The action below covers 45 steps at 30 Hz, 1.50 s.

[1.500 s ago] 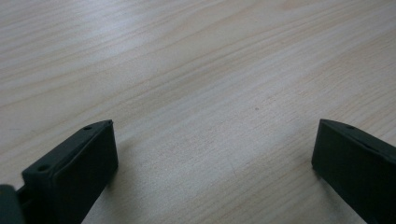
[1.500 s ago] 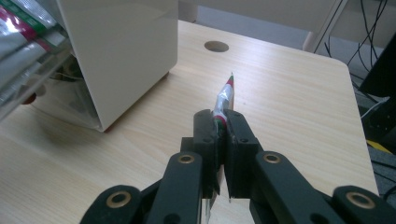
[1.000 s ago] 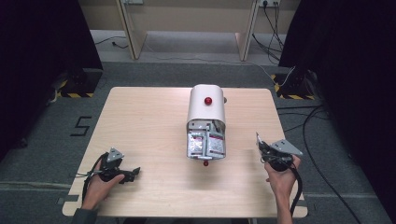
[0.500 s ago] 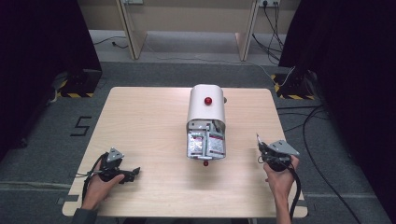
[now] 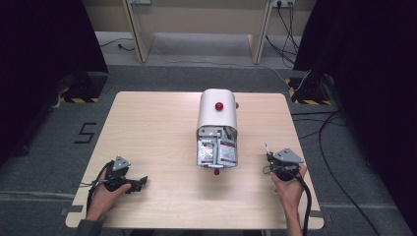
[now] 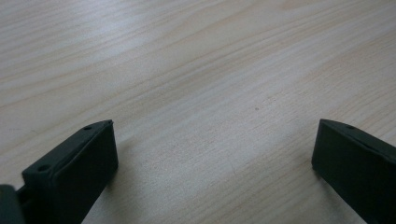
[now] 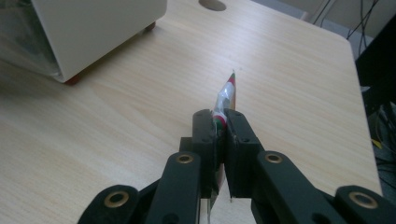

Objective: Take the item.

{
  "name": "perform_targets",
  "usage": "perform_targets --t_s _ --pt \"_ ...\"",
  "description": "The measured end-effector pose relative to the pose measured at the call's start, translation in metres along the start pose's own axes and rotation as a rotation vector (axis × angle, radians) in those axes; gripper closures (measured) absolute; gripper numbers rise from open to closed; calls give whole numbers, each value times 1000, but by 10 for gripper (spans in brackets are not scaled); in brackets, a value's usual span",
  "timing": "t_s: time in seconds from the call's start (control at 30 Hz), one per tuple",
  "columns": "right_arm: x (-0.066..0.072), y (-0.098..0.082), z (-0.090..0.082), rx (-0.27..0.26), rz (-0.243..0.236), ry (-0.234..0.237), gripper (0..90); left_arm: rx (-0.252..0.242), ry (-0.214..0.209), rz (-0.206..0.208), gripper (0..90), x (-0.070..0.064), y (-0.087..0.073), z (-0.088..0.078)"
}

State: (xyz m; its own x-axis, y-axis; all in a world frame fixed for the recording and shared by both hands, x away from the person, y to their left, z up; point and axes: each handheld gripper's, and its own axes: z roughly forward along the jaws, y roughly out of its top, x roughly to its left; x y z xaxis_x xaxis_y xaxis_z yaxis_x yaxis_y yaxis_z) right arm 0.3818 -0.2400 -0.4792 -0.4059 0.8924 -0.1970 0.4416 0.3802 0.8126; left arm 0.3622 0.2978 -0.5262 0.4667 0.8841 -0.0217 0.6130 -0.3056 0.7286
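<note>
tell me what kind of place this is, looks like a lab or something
Probably a lab or recording booth for handling trials. A lone wooden table stands on grey carpet between black curtains, with cables trailing to wall sockets and hazard-striped bases at the sides.

The box [image 5: 217,120] lies mid-table [image 5: 147,128], packets [image 5: 216,151] in its near opening, between both grippers.

Thin red-green-silver packet [image 7: 226,100] stands edge-up, pinched.

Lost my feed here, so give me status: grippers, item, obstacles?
Left gripper open, low over bare table. Right gripper shut on thin packet. White dispenser box mid-table, apart from both.
</note>
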Motion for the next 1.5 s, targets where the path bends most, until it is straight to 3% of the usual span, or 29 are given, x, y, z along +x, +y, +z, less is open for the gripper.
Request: perform_targets --t_s 0.33,0.67,0.97,1.17,1.3,1.33,1.5 --pt "8 -4 10 39 -31 10 827 0 -1 0 0 0 0 0" --pt "9 -4 12 38 -35 10 813 0 -1 1 0 0 0 0" --pt "10 -6 18 45 33 57 679 0 -1 1 0 0 0 0" --pt "8 -8 20 53 57 63 618 0 -1 1 0 0 0 0" --pt "5 -10 21 58 94 59 558 0 -1 1 0 0 0 0" --pt "5 -11 22 69 126 58 526 0 -1 1 0 0 0 0" --pt "4 -10 21 67 141 62 491 1 0 2 0 0 0 0"
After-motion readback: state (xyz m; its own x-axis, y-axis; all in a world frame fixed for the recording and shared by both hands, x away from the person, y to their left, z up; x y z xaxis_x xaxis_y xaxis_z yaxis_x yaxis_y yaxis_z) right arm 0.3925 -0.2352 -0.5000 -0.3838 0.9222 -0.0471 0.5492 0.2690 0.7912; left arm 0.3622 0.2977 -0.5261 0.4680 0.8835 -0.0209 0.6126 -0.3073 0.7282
